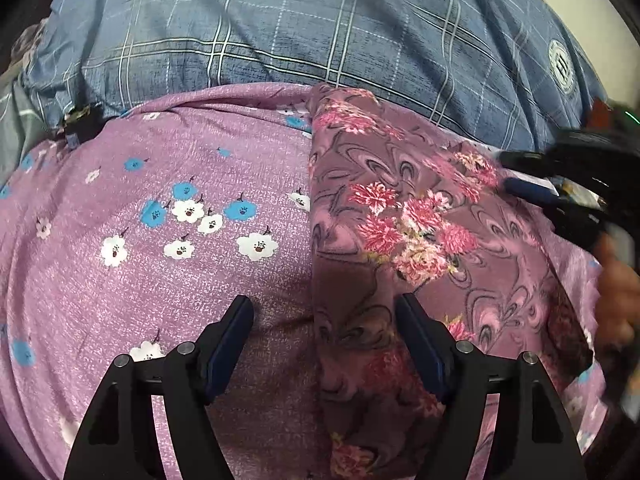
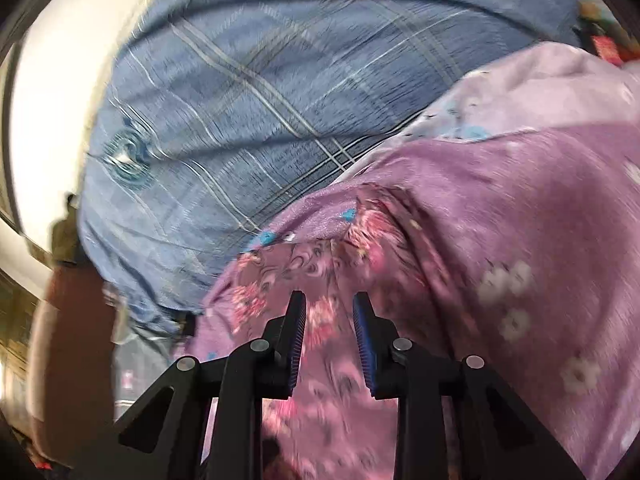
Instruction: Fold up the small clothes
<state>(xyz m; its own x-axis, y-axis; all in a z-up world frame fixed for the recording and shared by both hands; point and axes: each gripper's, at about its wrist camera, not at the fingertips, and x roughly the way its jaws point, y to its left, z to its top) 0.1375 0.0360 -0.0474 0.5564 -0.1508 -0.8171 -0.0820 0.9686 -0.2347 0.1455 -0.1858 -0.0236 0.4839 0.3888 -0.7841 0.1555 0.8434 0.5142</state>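
Left gripper [image 1: 324, 320], jaws wide and empty, straddles the cloth's [image 1: 420, 220] left edge; right gripper [image 2: 329, 316], narrowly parted, empty, ahead-right. Best pinch both layers squarely.

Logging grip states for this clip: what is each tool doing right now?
Left tool: open, nothing between its fingers, over the dark floral cloth.
Right tool: partly open, holding nothing, over the same cloth; view blurred.

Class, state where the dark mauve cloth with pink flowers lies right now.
In the left wrist view, the dark mauve cloth lies right of centre on the lilac bedspread, below the blue plaid quilt.
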